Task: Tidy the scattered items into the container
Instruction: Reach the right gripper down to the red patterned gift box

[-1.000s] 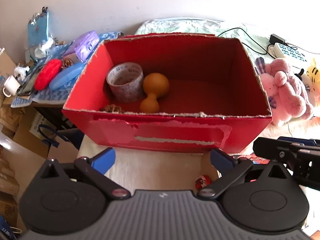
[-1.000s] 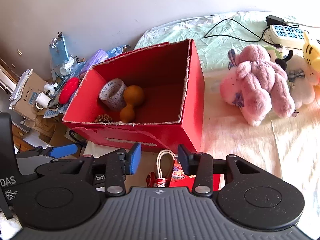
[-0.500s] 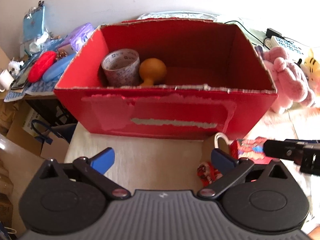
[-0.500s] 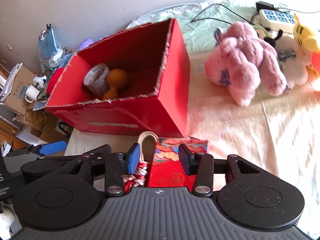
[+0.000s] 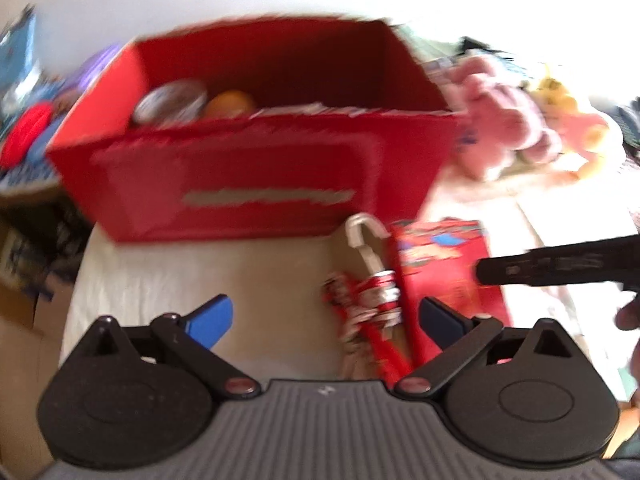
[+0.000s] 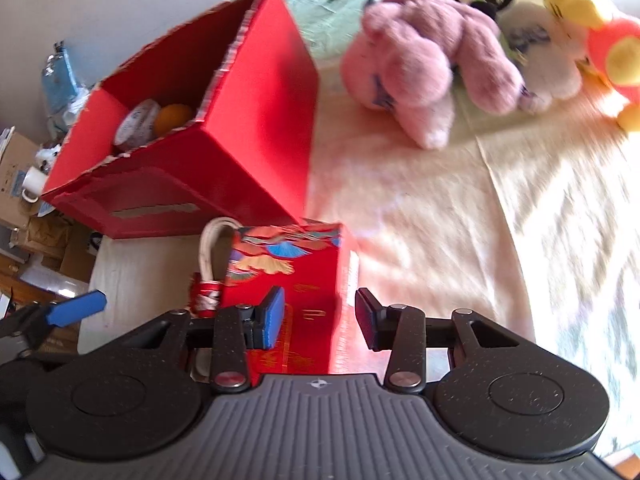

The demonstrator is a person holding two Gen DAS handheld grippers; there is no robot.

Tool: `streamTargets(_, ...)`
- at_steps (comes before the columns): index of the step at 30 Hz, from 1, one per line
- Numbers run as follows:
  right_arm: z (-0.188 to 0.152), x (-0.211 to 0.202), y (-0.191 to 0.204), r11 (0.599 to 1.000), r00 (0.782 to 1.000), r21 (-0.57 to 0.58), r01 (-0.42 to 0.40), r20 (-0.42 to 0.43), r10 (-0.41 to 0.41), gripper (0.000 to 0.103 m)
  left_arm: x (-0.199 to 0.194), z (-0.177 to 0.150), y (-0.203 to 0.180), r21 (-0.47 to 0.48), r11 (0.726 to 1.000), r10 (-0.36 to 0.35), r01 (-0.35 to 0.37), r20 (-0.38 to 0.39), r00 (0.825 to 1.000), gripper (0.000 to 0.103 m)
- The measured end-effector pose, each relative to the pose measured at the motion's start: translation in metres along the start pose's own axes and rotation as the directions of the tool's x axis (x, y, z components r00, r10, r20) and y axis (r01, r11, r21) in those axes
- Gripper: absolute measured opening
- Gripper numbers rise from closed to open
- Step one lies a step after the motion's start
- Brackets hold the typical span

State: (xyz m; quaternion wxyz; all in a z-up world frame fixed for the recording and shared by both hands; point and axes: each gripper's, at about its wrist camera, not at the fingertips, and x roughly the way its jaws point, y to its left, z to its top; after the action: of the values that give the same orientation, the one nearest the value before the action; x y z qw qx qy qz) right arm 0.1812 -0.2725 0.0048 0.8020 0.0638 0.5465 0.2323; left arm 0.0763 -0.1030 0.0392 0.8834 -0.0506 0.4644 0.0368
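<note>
right jaws: right gripper (image 6: pixel 316 316) spread, straddling the small red patterned box (image 6: pixel 296 280); pads not pressing.
left jaws: left gripper (image 5: pixel 326 318) spread wide, nothing between the pads; red-and-white bundle with a white loop (image 5: pixel 372 292) lies just ahead, its make-up unclear in the blur.
step: reaching to grasp, probably.
next move: close across the box's narrow width, lift, carry to the red container (image 6: pixel 208 136), upper left.
box axis: long side runs up-frame toward the container, lower centre of right view.

red box (image 6: pixel 256 120), pink plush (image 6: pixel 420 60), blue-padded tool (image 6: pixel 316 316)
</note>
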Motion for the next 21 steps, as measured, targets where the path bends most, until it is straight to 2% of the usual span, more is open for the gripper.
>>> streamTargets(5, 0.0, -0.001, -0.014, 0.999, 1.0, 0.045, 0.002, -0.008, -0.002, 0.043, -0.006, 0.0, -0.025, 0.12, 0.984, -0.135, 0.133, 0.014, 0.991, 0.097)
streamTargets(10, 0.002, -0.002, -0.024, 0.996, 1.0, 0.088, -0.021, -0.016, 0.022, 0.044, 0.003, -0.001, -0.047, 0.194, 0.95, -0.24, 0.245, -0.051, 0.969, 0.097)
streamTargets(13, 0.001, -0.004, -0.026, 0.996, 0.999, 0.084, -0.033, -0.02, 0.035, 0.044, 0.015, -0.003, -0.057, 0.22, 0.936, -0.255, 0.274, -0.111, 0.96, 0.097)
streamTargets(16, 0.0, -0.003, -0.028, 0.995, 0.998, 0.082, -0.058, -0.035, 0.061, 0.044, 0.028, -0.006, -0.059, 0.201, 0.927, -0.284, 0.315, -0.17, 0.944, 0.097)
streamTargets(21, 0.002, 0.001, -0.03, 0.992, 0.995, 0.088, -0.086, -0.05, 0.09, 0.045, 0.035, -0.01, -0.061, 0.206, 0.929, -0.274, 0.307, -0.174, 0.946, 0.1)
